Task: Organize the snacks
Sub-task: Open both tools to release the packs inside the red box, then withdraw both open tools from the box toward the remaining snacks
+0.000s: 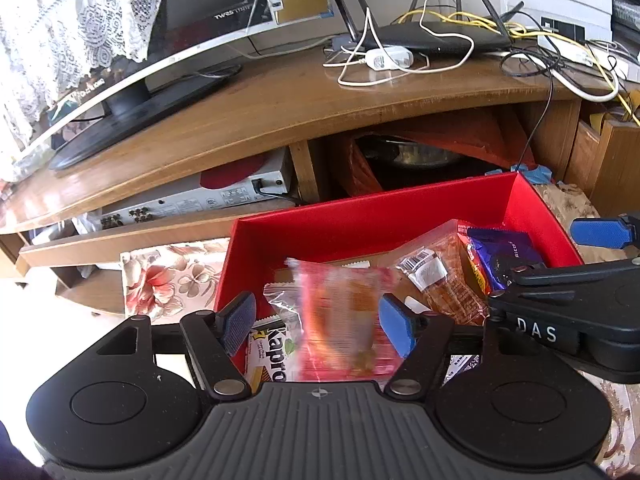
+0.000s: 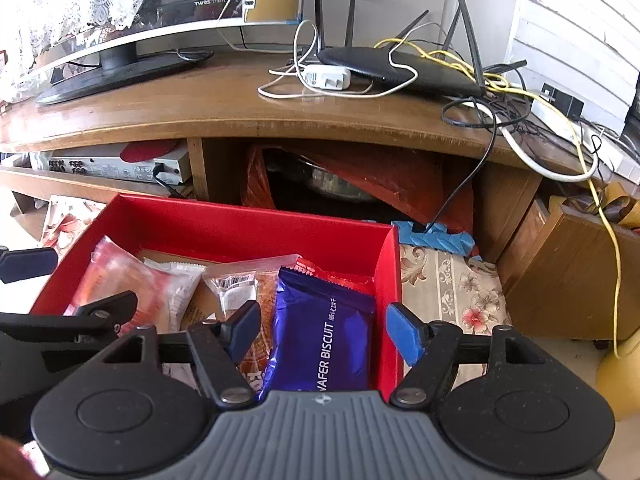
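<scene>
Snacks may snag: both grippers, left (image 1: 318,324) and right (image 2: 324,330), hang released over the red box (image 2: 240,220). The pink packet (image 1: 340,312), blurred, could tumble past the box's near edge.

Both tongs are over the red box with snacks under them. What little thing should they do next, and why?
Probably lift both tongs up and away. The left tongs stand open, with the blurred pink packet between them, seemingly just dropped. The right tongs are open around the blue wafer biscuit pack, which already lies inside the red box. Neither is gripped.
</scene>
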`<act>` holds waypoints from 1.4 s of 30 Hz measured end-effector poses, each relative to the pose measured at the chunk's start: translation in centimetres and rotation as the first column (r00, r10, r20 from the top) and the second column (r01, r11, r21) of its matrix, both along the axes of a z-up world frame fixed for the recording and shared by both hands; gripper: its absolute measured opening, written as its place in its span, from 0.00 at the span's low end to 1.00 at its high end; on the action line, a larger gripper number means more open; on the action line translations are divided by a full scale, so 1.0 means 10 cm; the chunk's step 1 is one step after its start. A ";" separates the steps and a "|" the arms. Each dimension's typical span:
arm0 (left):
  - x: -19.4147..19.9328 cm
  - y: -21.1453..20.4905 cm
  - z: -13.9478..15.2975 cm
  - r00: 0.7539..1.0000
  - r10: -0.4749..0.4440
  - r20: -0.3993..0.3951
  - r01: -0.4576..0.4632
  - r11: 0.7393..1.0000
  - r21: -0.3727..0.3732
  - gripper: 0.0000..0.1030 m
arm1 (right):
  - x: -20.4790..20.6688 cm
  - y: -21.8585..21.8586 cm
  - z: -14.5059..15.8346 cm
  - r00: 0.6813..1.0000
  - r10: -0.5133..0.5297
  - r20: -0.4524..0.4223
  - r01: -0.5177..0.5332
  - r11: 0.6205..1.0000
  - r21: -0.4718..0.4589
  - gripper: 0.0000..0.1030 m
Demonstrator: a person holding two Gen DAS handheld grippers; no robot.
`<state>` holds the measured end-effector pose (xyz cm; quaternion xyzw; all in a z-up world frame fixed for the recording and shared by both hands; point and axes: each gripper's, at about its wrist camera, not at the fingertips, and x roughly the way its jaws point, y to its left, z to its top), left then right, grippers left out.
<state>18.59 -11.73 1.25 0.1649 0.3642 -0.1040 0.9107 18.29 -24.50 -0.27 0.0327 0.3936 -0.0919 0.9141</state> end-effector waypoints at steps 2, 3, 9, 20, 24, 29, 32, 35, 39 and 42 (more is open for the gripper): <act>-0.01 0.01 0.01 1.000 -0.002 0.002 0.002 1.000 -0.004 0.73 | -0.02 0.01 0.02 1.000 0.001 0.006 -0.001 1.000 -0.009 0.66; -0.02 0.01 0.02 1.000 -0.003 0.005 0.003 1.000 -0.004 0.73 | -0.03 0.01 0.03 1.000 0.002 0.007 -0.001 1.000 -0.012 0.66; -0.07 0.02 0.05 1.000 -0.007 0.009 0.007 1.000 -0.014 0.74 | -0.08 0.01 0.07 1.000 0.002 0.014 -0.001 1.000 -0.012 0.67; -0.14 0.09 0.12 1.000 -0.007 0.020 0.008 0.999 -0.040 0.75 | -0.16 0.05 0.18 0.999 0.005 0.037 -0.005 1.000 -0.018 0.67; -0.16 0.11 0.13 1.000 -0.005 0.021 0.006 0.999 -0.047 0.75 | -0.17 0.07 0.20 0.999 0.011 0.044 -0.010 1.000 -0.025 0.67; -0.19 0.13 0.15 1.000 -0.007 0.023 0.008 0.999 -0.052 0.75 | -0.21 0.08 0.22 0.999 0.012 0.047 -0.011 1.000 -0.022 0.67; -0.22 0.15 0.16 1.000 -0.009 0.024 0.011 0.998 -0.057 0.75 | -0.24 0.09 0.24 0.999 0.010 0.049 -0.009 1.000 -0.024 0.67; -0.24 0.16 0.18 1.000 -0.012 0.026 0.014 0.998 -0.059 0.75 | -0.27 0.10 0.26 0.999 0.008 0.051 -0.007 1.000 -0.027 0.67; -0.28 0.18 0.20 0.999 -0.014 0.030 0.015 0.998 -0.062 0.75 | -0.32 0.12 0.28 0.998 0.008 0.055 -0.006 1.000 -0.029 0.67; -0.32 0.21 0.20 0.999 -0.014 0.031 0.016 0.998 -0.060 0.75 | -0.34 0.16 0.29 0.998 0.014 0.055 -0.013 0.999 -0.032 0.67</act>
